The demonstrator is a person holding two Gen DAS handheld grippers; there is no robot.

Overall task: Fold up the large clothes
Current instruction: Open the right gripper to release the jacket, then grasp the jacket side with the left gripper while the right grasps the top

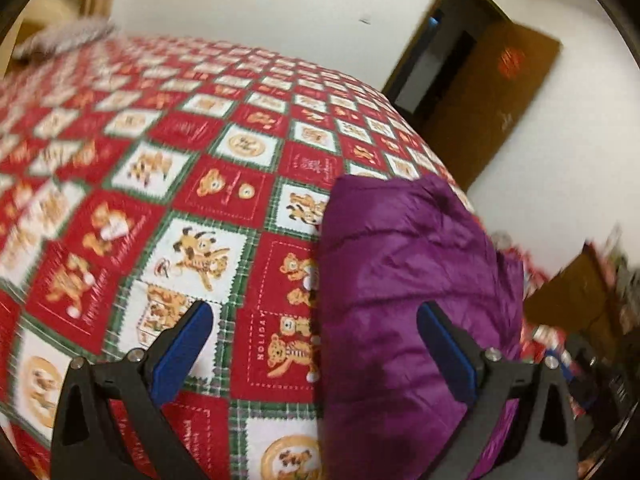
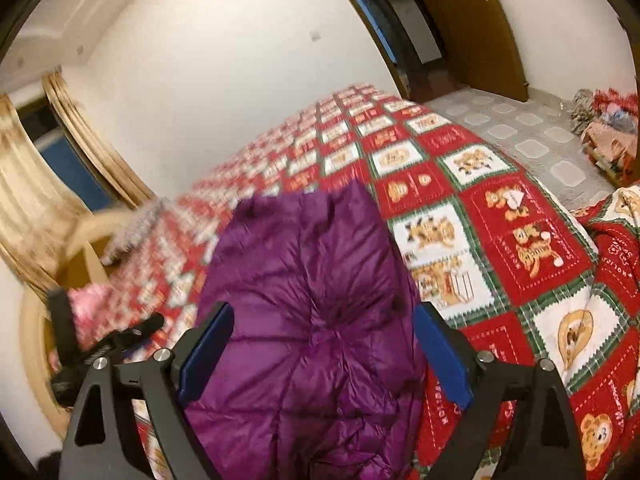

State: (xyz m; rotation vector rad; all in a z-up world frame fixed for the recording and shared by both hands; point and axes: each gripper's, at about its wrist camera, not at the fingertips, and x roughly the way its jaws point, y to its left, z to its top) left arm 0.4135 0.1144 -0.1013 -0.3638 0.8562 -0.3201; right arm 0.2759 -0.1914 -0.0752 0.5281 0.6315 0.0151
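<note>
A folded purple puffer jacket (image 1: 400, 264) lies near the edge of a bed covered by a red, white and green teddy-bear quilt (image 1: 200, 184). My left gripper (image 1: 315, 307) is open, its blue pads wide apart; the left pad hangs over the quilt and the right pad over the jacket's near part. In the right wrist view the jacket (image 2: 312, 264) fills the middle, resting on the quilt (image 2: 460, 208). My right gripper (image 2: 323, 309) is open just above it, one blue pad at each side of the bundle. Nothing is gripped.
A white wall and a brown door (image 1: 492, 96) stand beyond the bed. Tiled floor (image 2: 532, 136) lies to the right, with a heap of cloth (image 2: 604, 128) at its far edge. Curtains (image 2: 36, 200) and a pale chair (image 2: 80, 248) are on the left. A blurred black shape (image 2: 104, 344) sits low left.
</note>
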